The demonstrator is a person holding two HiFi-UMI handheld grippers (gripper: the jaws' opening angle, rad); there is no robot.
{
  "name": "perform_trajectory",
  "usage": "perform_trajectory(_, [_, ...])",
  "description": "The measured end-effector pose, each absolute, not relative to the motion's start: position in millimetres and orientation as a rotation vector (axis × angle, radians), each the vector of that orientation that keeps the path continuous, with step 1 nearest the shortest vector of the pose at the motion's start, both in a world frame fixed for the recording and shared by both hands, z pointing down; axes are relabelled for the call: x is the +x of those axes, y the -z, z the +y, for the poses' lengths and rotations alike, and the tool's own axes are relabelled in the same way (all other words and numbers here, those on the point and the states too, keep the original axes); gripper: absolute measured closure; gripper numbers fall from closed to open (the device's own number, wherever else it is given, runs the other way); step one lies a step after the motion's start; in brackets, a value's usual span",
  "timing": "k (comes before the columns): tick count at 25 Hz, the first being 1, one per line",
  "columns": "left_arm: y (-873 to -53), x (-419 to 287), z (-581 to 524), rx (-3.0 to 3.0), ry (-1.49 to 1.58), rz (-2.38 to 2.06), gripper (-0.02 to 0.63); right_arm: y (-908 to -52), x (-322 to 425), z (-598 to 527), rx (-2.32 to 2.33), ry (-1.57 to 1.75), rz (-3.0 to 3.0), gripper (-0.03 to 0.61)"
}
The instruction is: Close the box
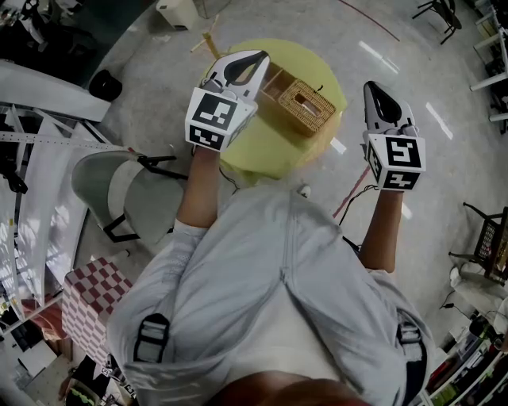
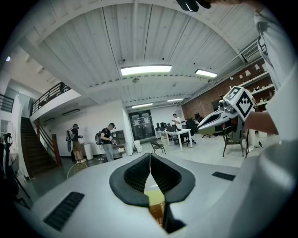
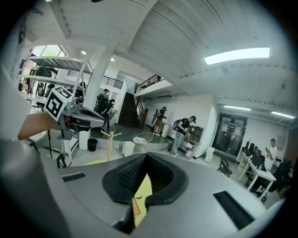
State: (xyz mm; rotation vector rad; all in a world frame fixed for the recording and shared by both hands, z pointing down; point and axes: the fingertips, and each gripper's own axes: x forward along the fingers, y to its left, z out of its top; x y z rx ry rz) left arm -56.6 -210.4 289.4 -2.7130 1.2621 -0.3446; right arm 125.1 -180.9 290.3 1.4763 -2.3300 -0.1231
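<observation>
A woven wicker box (image 1: 307, 105) lies on the round yellow table (image 1: 258, 147), with an open woven section (image 1: 277, 82) at its left end. My left gripper (image 1: 261, 56) hangs above the table's left side, just left of the box, its jaws shut and empty. My right gripper (image 1: 370, 86) is held off the table's right edge, also shut with nothing in it. In the left gripper view the jaws (image 2: 150, 156) meet, and a strip of the wicker box (image 2: 156, 213) shows below them. The right gripper view shows closed jaws (image 3: 145, 154) over the yellow table (image 3: 145, 188).
A grey chair (image 1: 119, 190) stands left of the table, a checkered surface (image 1: 94, 290) lower left. A wooden stand (image 1: 208, 44) and a white box (image 1: 176, 12) sit beyond the table. People (image 2: 108, 139) stand far off in the hall, near desks and chairs (image 2: 179, 135).
</observation>
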Motion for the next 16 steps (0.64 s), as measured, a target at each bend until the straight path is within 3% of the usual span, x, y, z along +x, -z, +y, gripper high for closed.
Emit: perform_trajectory(16, [-298.5, -59.5, -216.0, -2.737, 0.364, 1.267, 0.581, -299.5, 124.0, -184.5, 1.480, 0.108, -2.312, 0.555])
